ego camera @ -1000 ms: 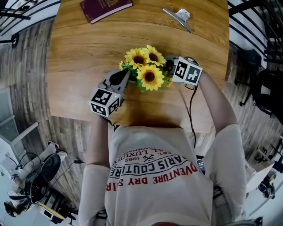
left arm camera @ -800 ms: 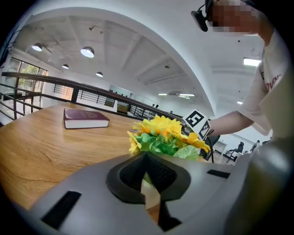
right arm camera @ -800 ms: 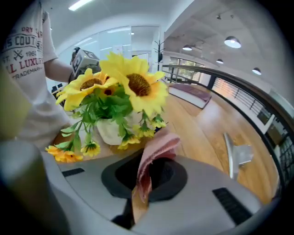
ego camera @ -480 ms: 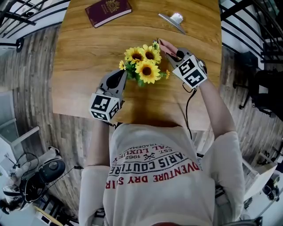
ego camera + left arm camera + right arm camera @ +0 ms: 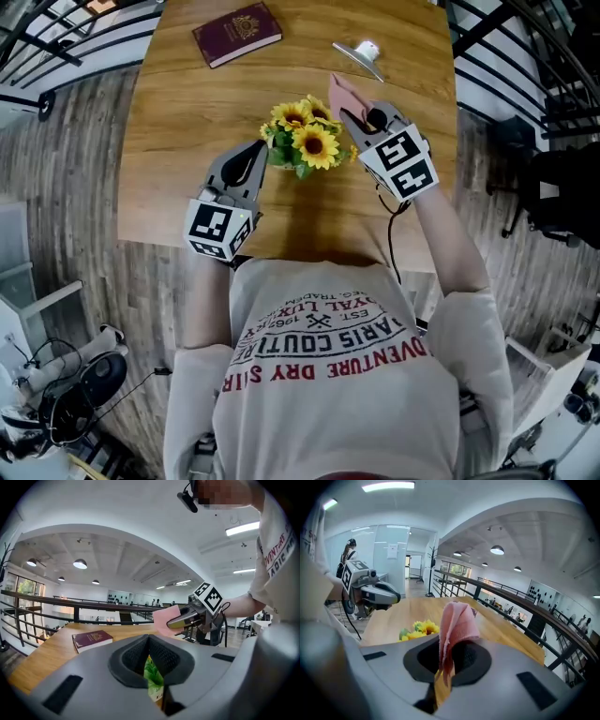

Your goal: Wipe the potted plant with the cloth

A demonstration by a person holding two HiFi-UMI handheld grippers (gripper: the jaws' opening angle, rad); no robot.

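Risen since a second ago, fingers of the right gripper point(image 5: 349, 112) pinch the pink cloth point(image 5: 339, 89) just beside the blooms, forearm angled inward. Fingers of the left gripper point(image 5: 262, 150), pointing nearly level, press shut on a green leaf point(image 5: 152, 677) of the potted sunflower plant point(image 5: 307, 141), mid-worktop point(image 5: 187, 131).

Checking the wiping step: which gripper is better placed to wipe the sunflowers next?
Right. The right gripper is clamped on the pink cloth beside the sunflowers; the left gripper pinches a leaf, holding no cloth.
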